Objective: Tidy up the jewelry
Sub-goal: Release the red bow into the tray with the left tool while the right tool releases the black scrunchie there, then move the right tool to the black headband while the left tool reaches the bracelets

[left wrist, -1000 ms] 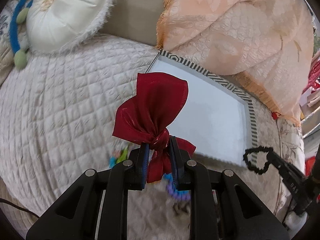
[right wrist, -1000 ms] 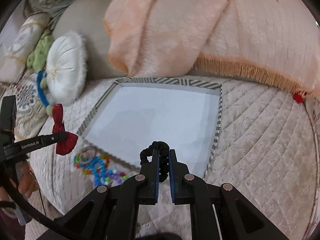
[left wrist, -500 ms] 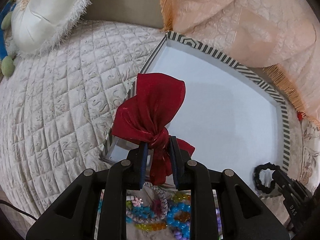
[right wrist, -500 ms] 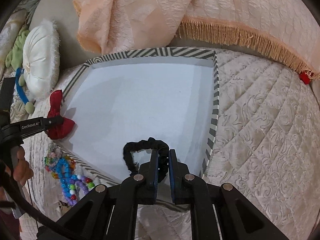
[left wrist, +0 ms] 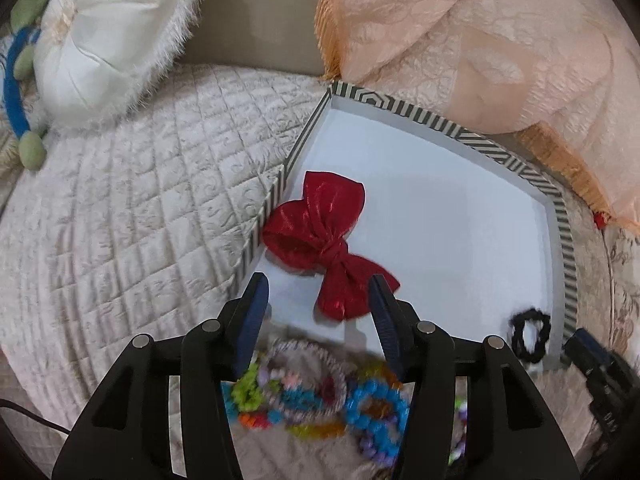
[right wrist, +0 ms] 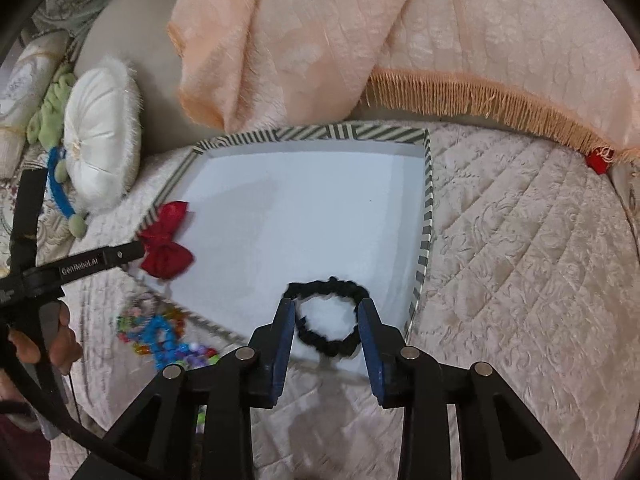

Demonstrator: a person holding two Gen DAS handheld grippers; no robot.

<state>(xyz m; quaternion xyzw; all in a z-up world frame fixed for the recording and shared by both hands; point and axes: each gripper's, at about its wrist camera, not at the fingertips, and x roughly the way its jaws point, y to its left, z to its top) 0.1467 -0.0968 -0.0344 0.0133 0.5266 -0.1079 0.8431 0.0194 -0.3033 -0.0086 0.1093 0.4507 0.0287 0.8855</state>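
A white tray with a striped rim (left wrist: 566,240) (right wrist: 428,208) lies on the quilted bed. A red satin bow (left wrist: 326,246) (right wrist: 166,246) lies inside it at its near left corner. My left gripper (left wrist: 318,302) is open just behind the bow, jaws apart on either side of its lower wing. A black scrunchie (right wrist: 328,316) (left wrist: 528,332) lies inside the tray at its near right corner. My right gripper (right wrist: 326,320) is open around it, empty. Colourful bead bracelets (left wrist: 320,404) (right wrist: 164,332) lie on the quilt outside the tray's near edge.
A peach fringed blanket (right wrist: 360,32) drapes behind the tray. A white round cushion (left wrist: 108,36) (right wrist: 102,136) and a blue and green toy (right wrist: 64,192) lie to the left. A small red thing (right wrist: 598,160) sits at the blanket's fringe on the right.
Both grippers have opened. The left one let the red bow down into the tray's left corner; the right one let the black scrunchie down into the right corner.
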